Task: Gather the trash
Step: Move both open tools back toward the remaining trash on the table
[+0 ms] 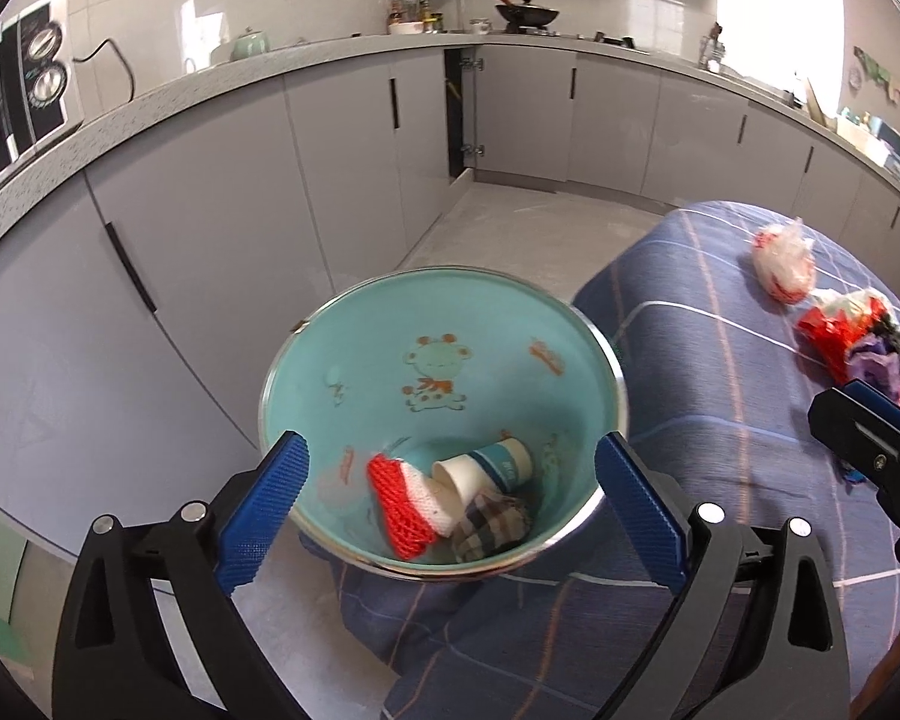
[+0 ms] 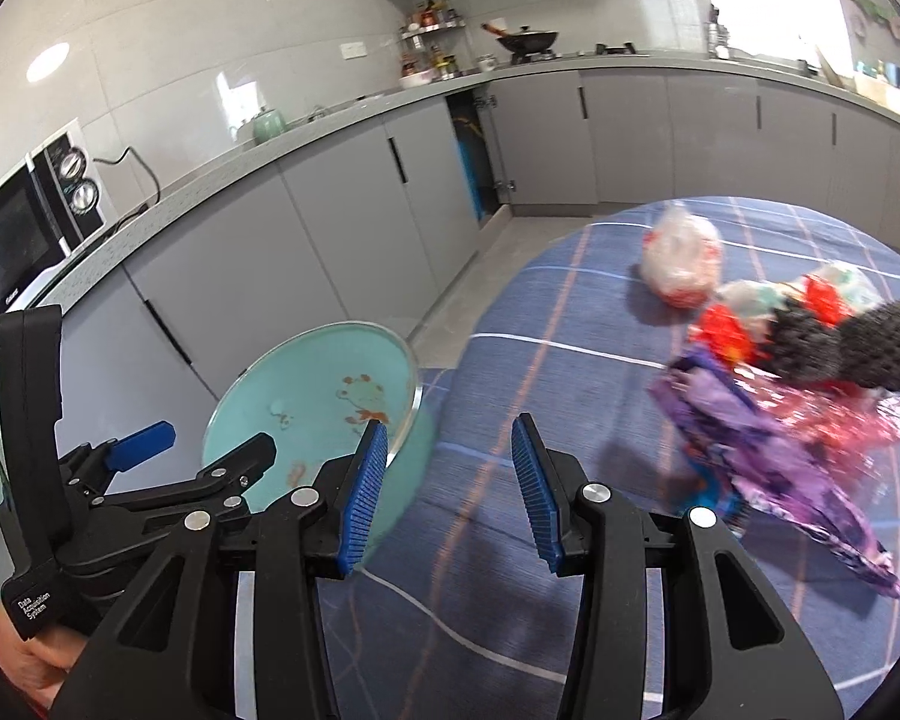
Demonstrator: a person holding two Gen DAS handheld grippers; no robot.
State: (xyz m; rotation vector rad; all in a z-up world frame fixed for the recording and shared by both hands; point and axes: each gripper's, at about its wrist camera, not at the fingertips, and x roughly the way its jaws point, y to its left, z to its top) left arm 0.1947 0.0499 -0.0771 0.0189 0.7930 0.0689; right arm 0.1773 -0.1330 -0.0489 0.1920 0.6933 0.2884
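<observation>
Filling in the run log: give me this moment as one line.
left hand-held gripper: open above bin | right hand-held gripper: open, empty | trash pile: on tablecloth

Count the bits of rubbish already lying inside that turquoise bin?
3: a red and white net, a paper cup beside it, and a checked scrap in front. More may hide beneath.

Kitchen, grey L-shaped cabinets (image 1: 354, 138) under grey worktop (image 1: 168, 90). White glossy tiled wall (image 2: 168, 42). Microwave (image 2: 18, 240) left; wok (image 1: 527, 14) on hob. Bright window (image 1: 780, 24) right. Pale grey floor (image 1: 540, 228).
</observation>
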